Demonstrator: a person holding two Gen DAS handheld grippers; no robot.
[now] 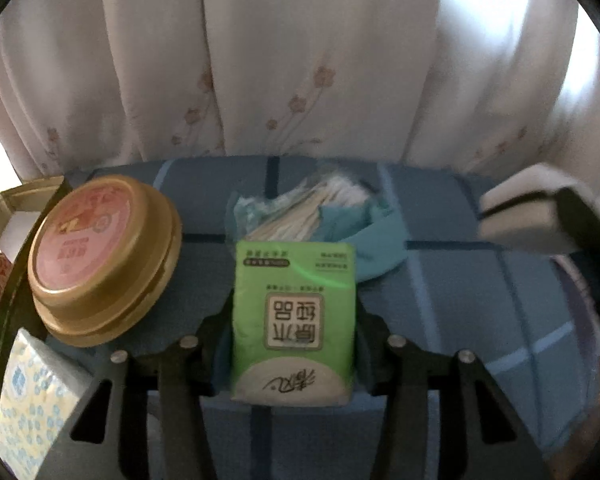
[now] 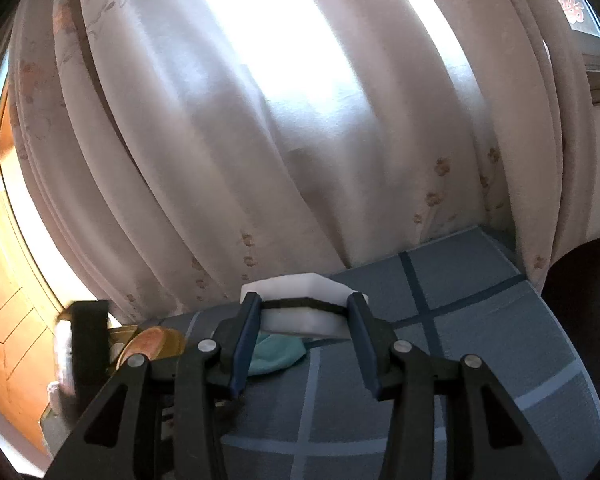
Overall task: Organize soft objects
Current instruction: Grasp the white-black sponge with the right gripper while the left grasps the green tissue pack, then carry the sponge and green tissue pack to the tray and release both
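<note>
A green tissue pack [image 1: 294,320] stands upright between the fingers of my left gripper [image 1: 296,304], which press on both of its sides above the blue checked cloth surface [image 1: 460,300]. My right gripper [image 2: 304,304] is shut on a white sponge [image 2: 300,284] with a dark middle layer, held above the surface. The same sponge [image 1: 516,220] shows at the right edge of the left wrist view. Behind the green pack lie a teal cloth [image 1: 364,240] and a clear bag of pale sticks [image 1: 312,204]. The teal cloth [image 2: 276,354] sits just below the sponge.
A round gold tin with a pink lid [image 1: 100,256] rests tilted at the left, beside an open box [image 1: 16,208]. A blue-and-white patterned pack [image 1: 28,400] lies at the lower left. A flowered curtain [image 1: 300,60] hangs close behind the surface. Wooden cabinets [image 2: 4,300] stand at the far left.
</note>
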